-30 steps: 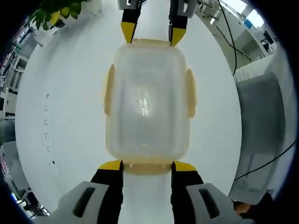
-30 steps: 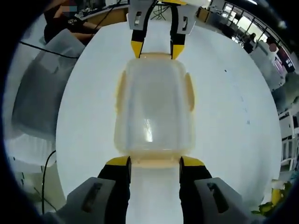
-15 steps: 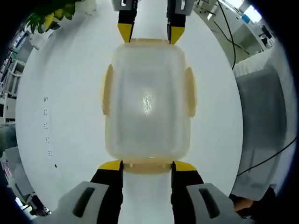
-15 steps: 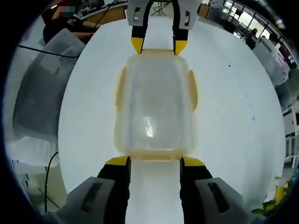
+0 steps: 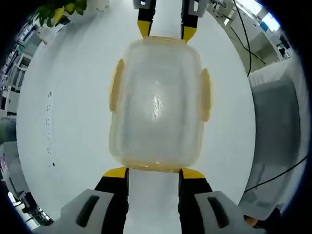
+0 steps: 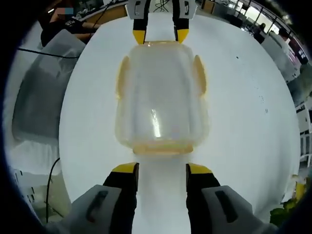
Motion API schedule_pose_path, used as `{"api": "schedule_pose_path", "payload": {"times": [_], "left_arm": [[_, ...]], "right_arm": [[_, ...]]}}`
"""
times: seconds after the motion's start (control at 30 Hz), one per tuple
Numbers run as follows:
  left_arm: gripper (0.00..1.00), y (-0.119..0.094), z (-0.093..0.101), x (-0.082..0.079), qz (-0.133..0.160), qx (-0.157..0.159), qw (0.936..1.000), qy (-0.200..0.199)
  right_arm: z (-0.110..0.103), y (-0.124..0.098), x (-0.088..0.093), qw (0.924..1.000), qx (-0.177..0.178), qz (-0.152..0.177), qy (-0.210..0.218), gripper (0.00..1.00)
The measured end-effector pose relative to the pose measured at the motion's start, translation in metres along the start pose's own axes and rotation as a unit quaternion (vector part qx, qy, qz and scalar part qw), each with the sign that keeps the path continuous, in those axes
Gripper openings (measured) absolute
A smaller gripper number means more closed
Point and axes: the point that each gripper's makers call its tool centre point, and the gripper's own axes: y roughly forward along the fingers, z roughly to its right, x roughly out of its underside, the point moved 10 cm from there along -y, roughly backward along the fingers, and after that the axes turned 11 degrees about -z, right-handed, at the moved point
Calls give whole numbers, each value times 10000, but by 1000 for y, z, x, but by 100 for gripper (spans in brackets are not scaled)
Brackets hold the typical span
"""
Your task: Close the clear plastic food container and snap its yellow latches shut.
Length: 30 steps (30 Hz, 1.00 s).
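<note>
The clear plastic container (image 5: 156, 105) lies on the white round table (image 5: 68, 112) with its lid on. Yellow latches run along its long sides (image 5: 115, 91) (image 5: 205, 93). My left gripper (image 5: 154, 172) is open, its yellow tips on either side of the container's near end latch (image 5: 154, 167). My right gripper (image 5: 166, 29) stands open at the far end. In the right gripper view the container (image 6: 160, 92) sits a little ahead of my right gripper (image 6: 162, 168), with a small gap to its near end latch (image 6: 163, 147). The left gripper (image 6: 160, 35) is at the far end.
A grey covered bulk (image 5: 273, 122) stands just off the table edge, also in the right gripper view (image 6: 36, 97). Cables (image 5: 241, 44) trail beside it. A plant with yellow fruit (image 5: 61, 12) sits at the far table edge. A person (image 6: 68, 27) sits beyond the table.
The right gripper has drawn back slightly, so the near end latch is no longer between its tips. In the left gripper view the near end flap shows less and the container looks larger.
</note>
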Motion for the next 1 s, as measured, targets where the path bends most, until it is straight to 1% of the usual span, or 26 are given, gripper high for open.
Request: {"api": "schedule_pose_path", "payload": {"times": [0.03,0.07,0.1,0.17,0.2,0.27,0.33,0.37,0.4,0.43,0.47,0.5,0.53,0.57,0.6,0.63,0.67,0.7,0.73,0.77,0.8,0.83,0.87,0.9,0.93,1.0], "left_arm": [[33,1,1,4,31,63,10000,-29],[34,5,3,9,183,319,9992,-149],[35,7,5,15,299,523,9974,-407],[39,11,6,26,453,816,9905,-1013],[41,13,6,34,582,1011,9837,-1366],[46,13,6,48,914,1362,9665,-1976],[46,9,3,58,1421,1450,9500,-2371],[45,5,3,61,1844,1539,9359,-2578],[45,2,3,63,2092,1645,9232,-2773],[45,-2,2,65,2323,1748,9098,-2961],[45,-8,0,66,2739,1788,8894,-3193],[44,-11,-2,67,3036,1817,8731,-3355],[43,-14,-3,68,3257,1916,8508,-3650],[41,-15,-4,69,3304,1984,8376,-3873],[38,-13,-6,69,3223,1971,8240,-4222],[34,-12,-7,70,3147,1941,8206,-4358],[26,-9,-8,70,2905,1783,8195,-4607],[20,-8,-8,71,2864,1752,8137,-4746],[19,-6,-5,68,2622,2068,7825,-5255],[21,-6,-4,66,2650,2268,7639,-5430],[22,-7,-4,61,2761,2615,7343,-5623],[22,-7,-5,58,2811,2732,7136,-5806],[22,-7,-6,56,2882,2732,7085,-5833],[21,-7,-7,54,2864,2651,7094,-5869],[21,-6,-7,53,2810,2625,7119,-5877],[21,-4,-5,48,2657,2615,7188,-5868]], "right_arm": [[2,1,3,9999,-62,-32,144,38],[4,3,11,9987,-115,-223,440,38],[4,3,18,9960,-106,-444,764,39],[11,7,32,9904,-88,-601,1239,40],[13,7,37,9872,-115,-574,1485,41],[16,6,52,9691,-335,-458,2399,44],[19,1,61,9432,-616,-26,3264,46],[19,-5,62,9233,-798,366,3738,47],[21,-9,62,9082,-870,720,4031,48],[22,-14,62,8897,-960,1084,4329,49],[23,-20,61,8578,-1181,1595,4741,50],[23,-25,59,8346,-1384,1910,4978,49],[23,-28,57,8136,-1588,2165,5158,47],[21,-31,53,7866,-1901,2445,5342,46],[20,-33,49,7711,-2085,2632,5410,44],[20,-33,47,7730,-2087,2661,5367,43],[19,-32,42,7815,-2042,2687,5248,42],[19,-31,40,7846,-2019,2611,5249,41],[17,-29,34,7857,-2039,2562,5249,39],[15,-28,30,7881,-2074,2546,5206,37],[14,-26,25,7904,-2176,2495,5154,36],[15,-24,22,7919,-2230,2443,5132,36],[13,-22,19,7961,-2264,2367,5089,36],[13,-21,17,7965,-2278,2310,5103,36],[12,-19,15,7970,-2302,2247,5112,35],[11,-18,13,8051,-2286,2128,5043,35]]}}
